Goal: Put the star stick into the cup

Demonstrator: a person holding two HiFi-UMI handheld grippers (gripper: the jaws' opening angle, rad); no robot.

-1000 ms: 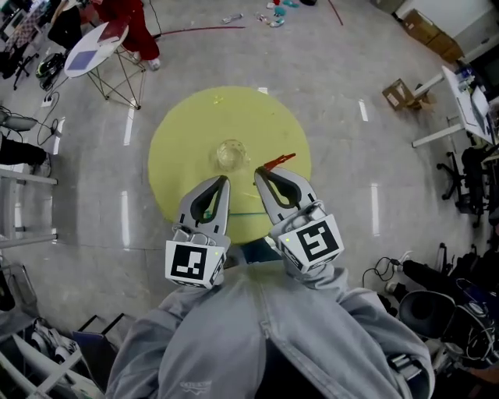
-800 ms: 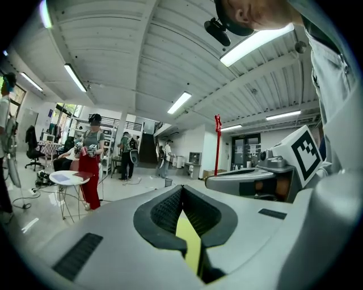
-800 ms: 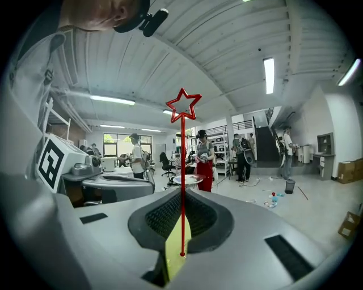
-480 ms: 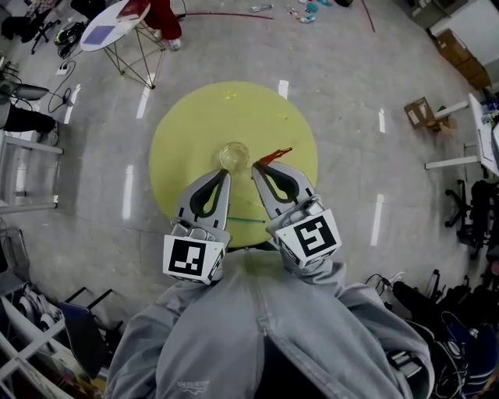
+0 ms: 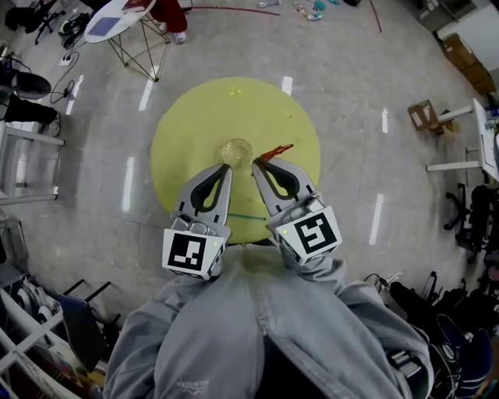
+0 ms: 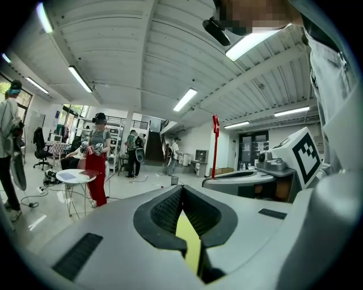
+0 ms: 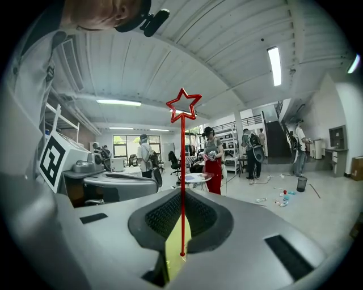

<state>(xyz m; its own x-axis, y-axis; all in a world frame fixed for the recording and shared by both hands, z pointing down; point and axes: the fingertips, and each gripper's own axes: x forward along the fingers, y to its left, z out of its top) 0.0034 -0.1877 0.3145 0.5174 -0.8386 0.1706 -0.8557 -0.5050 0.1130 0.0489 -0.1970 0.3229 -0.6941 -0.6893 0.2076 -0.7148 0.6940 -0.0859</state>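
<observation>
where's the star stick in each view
Head view: star stick pokes up-right from the right gripper, near centre.
Left gripper view: star stick stands upright, right of centre.
Right gripper view: star stick dead centre, star on top.
Shared landmark: small white round table.

Round yellow bench [image 5: 195, 125] on a grey floor [image 5: 374, 78]
A clear cup [image 5: 236, 150] stands near its middle; a thin green line [image 5: 248, 217], perhaps a stick, lies toward the near edge.
</observation>
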